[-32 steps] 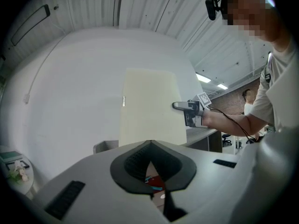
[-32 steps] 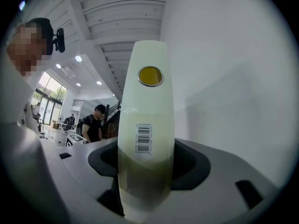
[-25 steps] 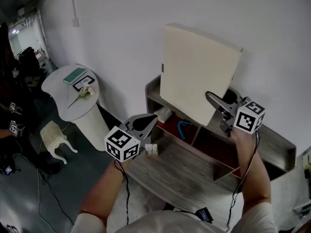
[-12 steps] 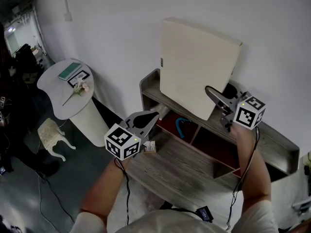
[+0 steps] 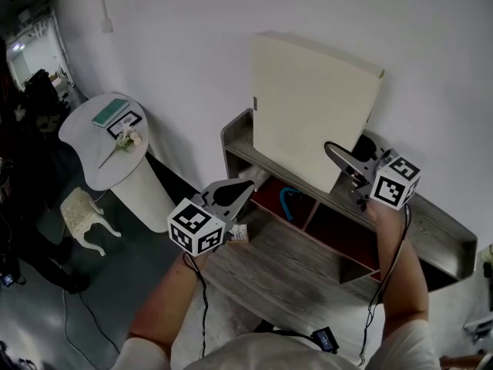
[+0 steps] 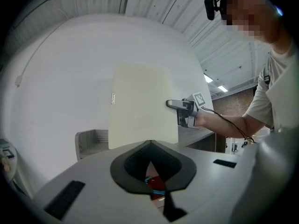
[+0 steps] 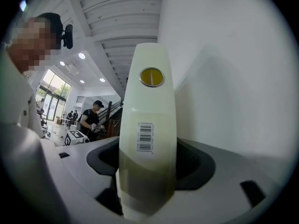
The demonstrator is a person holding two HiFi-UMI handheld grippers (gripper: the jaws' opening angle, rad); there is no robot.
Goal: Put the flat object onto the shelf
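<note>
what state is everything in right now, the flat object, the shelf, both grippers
flat object: standing on edge on the shelf top, against the wall
shelf: top carries the flat object; a blue item lies in an open compartment below
right gripper: jaws opening, the flat object's edge between them
left gripper: shut, empty, in front of the shelf
green book: lying flat on the round table
</note>
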